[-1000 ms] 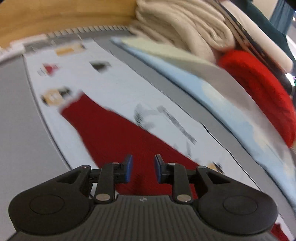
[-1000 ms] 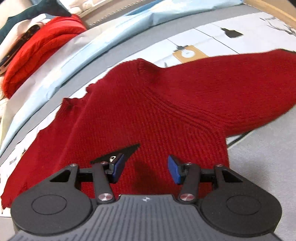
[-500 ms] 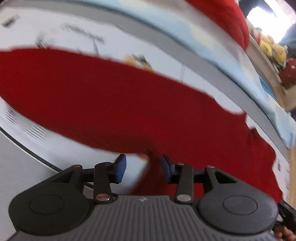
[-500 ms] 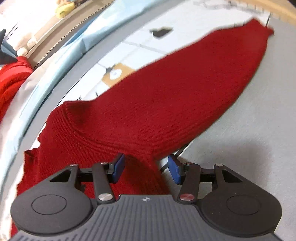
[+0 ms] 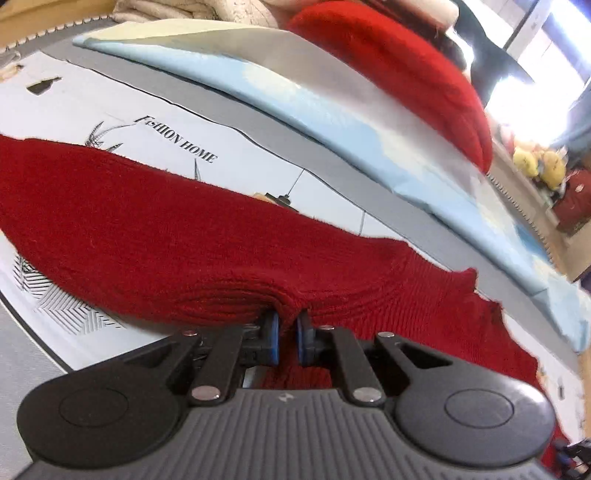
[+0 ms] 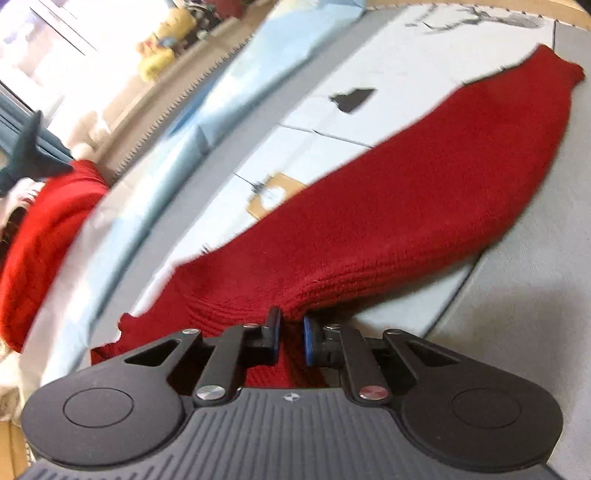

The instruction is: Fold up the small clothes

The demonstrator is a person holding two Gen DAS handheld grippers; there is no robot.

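A dark red knitted sweater [image 5: 155, 229] lies spread on the printed white and grey table cover [image 5: 110, 107]. My left gripper [image 5: 287, 338] is shut on the sweater where one sleeve meets the body, with knit bunched between the blue pads. In the right wrist view the other sleeve of the sweater [image 6: 424, 206] stretches away to the upper right. My right gripper [image 6: 291, 341] is shut on the knit at that sleeve's underarm.
A folded light blue cloth [image 5: 332, 107] lies along the far side of the table, with a bright red knitted garment [image 5: 399, 70] and cream knitwear [image 5: 177, 9] on it. The grey table cover [image 6: 535, 277] shows right of the sleeve. Yellow soft toys [image 6: 162, 48] sit beyond.
Both grippers were open above the sweater. They moved down to the underarms and closed on the knit, one on each side.
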